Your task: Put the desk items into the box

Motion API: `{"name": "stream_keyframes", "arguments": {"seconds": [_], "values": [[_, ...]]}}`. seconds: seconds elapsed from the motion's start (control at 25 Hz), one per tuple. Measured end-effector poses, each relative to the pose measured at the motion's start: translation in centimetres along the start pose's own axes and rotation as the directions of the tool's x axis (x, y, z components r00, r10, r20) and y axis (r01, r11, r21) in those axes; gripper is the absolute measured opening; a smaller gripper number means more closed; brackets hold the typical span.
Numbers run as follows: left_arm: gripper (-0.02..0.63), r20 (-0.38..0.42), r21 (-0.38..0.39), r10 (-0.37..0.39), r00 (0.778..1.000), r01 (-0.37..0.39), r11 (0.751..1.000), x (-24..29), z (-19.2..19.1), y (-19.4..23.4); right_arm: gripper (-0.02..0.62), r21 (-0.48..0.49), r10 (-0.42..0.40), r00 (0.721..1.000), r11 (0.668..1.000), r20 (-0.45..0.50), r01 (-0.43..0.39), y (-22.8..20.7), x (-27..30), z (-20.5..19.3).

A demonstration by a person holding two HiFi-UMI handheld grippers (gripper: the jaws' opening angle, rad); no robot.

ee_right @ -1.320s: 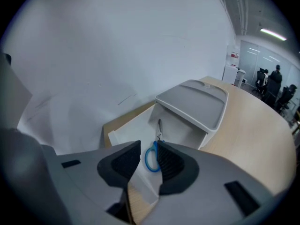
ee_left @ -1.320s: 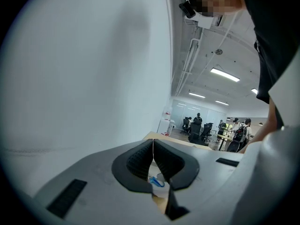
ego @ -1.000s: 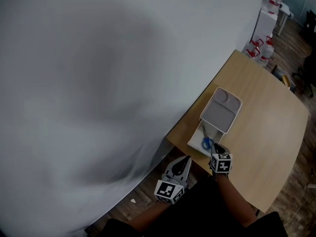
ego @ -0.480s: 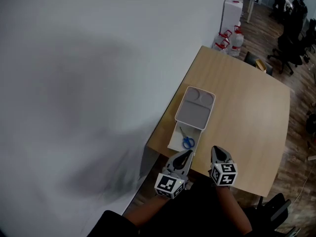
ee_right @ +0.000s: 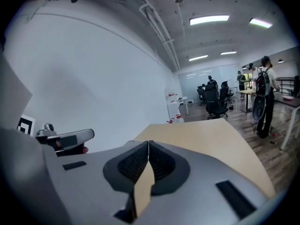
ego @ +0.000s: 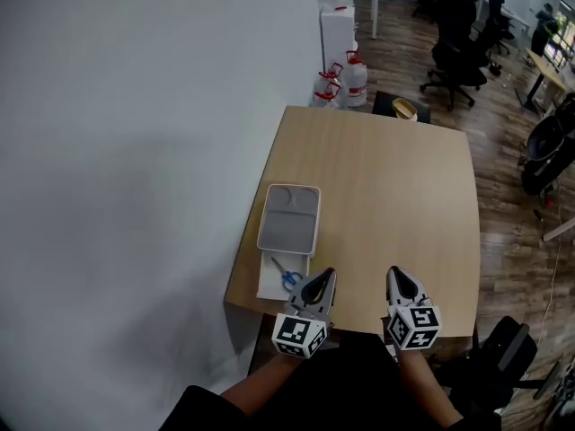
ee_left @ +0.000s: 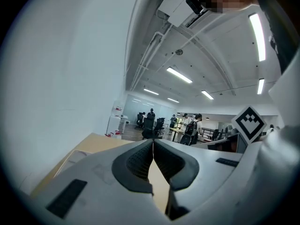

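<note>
Blue-handled scissors (ego: pixel 288 278) lie in a shallow white box (ego: pixel 267 285) at the near left corner of the wooden table (ego: pixel 395 196). A grey tray-like lid (ego: pixel 289 217) sits just beyond it. In the head view my left gripper (ego: pixel 328 274) hangs at the table's near edge, just right of the box, shut and empty. My right gripper (ego: pixel 393 271) is level with it further right, also shut with nothing held. Each gripper view shows its own jaws closed together, the left gripper (ee_left: pixel 153 146) and the right gripper (ee_right: pixel 148 146), over bare tabletop.
A white wall runs along the table's left side. Beyond the far edge stand water jugs with red handles (ego: pixel 346 72), a white cabinet (ego: pixel 337 21) and office chairs (ego: pixel 454 48). People stand far off in the room (ee_right: pixel 262 93).
My right gripper has come away from the scissors in the white box and drawn back to the near edge. The left gripper has moved up beside it. The head view has swung round.
</note>
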State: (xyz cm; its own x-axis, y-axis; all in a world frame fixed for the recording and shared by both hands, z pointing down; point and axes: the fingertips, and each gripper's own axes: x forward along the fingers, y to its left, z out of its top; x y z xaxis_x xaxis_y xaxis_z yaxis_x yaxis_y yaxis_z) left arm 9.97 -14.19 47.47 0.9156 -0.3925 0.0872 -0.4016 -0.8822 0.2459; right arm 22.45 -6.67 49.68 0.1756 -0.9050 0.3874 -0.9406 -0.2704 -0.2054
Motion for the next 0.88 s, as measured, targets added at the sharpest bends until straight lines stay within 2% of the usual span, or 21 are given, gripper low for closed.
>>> {"name": "stream_keyframes", "arguments": {"seconds": [0.2, 0.4, 0.64, 0.88], "values": [[0.015, 0.008, 0.037, -0.049, 0.999, 0.049, 0.998, 4.0, 1.1, -2.4, 0.062, -0.051, -0.083, 0.994, 0.995, 0.068, 0.087, -4.7, -3.0, 2.3], [0.015, 0.011, 0.061, -0.089, 0.996, 0.088, 0.994, 7.1, 1.7, -4.3, 0.061, -0.011, -0.141, 0.985, 0.99, 0.101, 0.143, -8.5, -4.6, 3.1], [0.015, 0.006, 0.085, -0.111, 0.994, 0.11, 0.99, 9.8, 1.6, -5.6, 0.06, -0.074, -0.163, 0.974, 0.982, 0.16, 0.176, -10.9, -5.2, 5.0], [0.015, 0.013, 0.09, -0.103, 0.995, 0.101, 0.991, 11.3, 1.2, -5.7, 0.06, -0.067, -0.167, 0.97, 0.981, 0.178, 0.181, -12.5, -4.4, 5.7]]}}
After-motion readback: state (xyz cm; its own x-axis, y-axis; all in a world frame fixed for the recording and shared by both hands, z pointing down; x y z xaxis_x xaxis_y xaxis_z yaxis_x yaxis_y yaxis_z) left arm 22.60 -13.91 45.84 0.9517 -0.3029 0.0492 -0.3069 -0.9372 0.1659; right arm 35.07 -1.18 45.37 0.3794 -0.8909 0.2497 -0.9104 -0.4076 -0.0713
